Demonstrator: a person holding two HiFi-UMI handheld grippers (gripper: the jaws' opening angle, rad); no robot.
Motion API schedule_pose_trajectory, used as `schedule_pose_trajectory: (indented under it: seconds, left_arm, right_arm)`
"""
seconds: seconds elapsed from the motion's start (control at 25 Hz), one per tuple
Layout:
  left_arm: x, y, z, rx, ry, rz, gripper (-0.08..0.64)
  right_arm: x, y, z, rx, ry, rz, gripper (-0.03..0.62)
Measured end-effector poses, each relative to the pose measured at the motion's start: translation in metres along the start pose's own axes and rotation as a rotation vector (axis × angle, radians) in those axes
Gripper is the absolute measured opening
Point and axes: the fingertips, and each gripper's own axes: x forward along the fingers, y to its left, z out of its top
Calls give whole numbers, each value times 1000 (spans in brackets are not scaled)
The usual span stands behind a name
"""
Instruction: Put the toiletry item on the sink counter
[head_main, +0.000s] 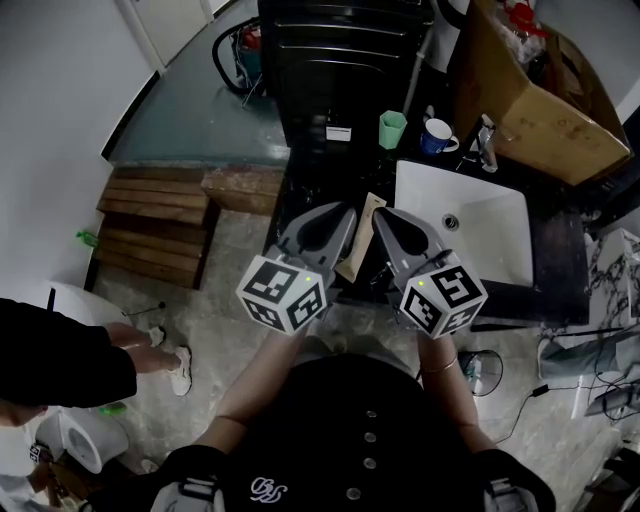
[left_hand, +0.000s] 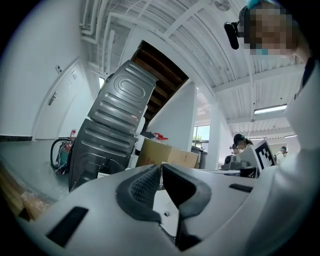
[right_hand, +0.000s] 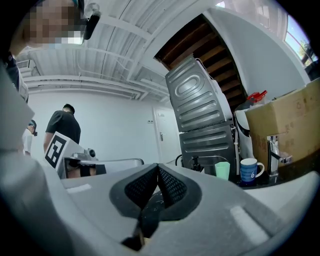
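While both tongs are held side by side over the near edge of the dark sink counter (head_main: 415, 205), the beige flat squeeze tube (head_main: 361, 236) is seen lying on that counter between them, just left of the white rectangular sink basin (head_main: 500, 235); contact between the tube and either tong cannot be told. The left gripper (head_main: 350, 208) is angled up and right, and in the left gripper view its jaws (left_hand: 160, 167) are pressed together at the tips, with nothing made out between them. The right gripper (head_main: 380, 213) is angled up and left, and its jaws (right_hand: 158, 167) are likewise closed tip to tip on nothing. A pale green plastic cup (head_main: 392, 129) and a blue ceramic mug (head_main: 436, 137) are noted at the back of the counter, with a chrome tap (head_main: 487, 146) just beside the mug. A large brown cardboard box (head_main: 545, 110) is set behind the tap. A dark ribbed metal appliance (head_main: 340, 60) is recorded left of the box.
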Motion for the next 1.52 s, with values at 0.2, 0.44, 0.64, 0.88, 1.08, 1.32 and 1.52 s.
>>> schedule_pose_trajectory:
  seconds: [0.2, 0.44, 0.64, 0.88, 1.08, 1.32, 1.52]
  left_arm:
    - [-2, 6, -1, 17, 15, 3, 21]
    - [0, 9, -6, 18, 33, 7, 17]
    - [1, 13, -7, 5, 39, 22, 17]
    - [4, 12, -11, 0, 50, 19, 17]
    - [4, 10, -14, -4, 60, 18, 17]
    - [6, 8, -16, -2, 64, 11, 17]
    - [7, 5, -18, 0, 69, 14, 17]
  right_arm:
    - [6, 4, -1, -3, -6, -5, 4]
    - [9, 7, -5, -10, 1, -4, 3]
    - [11, 8, -1, -22, 4, 0, 3]
    - [10, 7, -1, -32, 4, -7, 3]
    - [8, 7, -2, -39, 12, -13, 3]
    - [5, 4, -4, -52, 15, -28, 3]
    - [3, 4, -5, -59, 21, -27, 3]
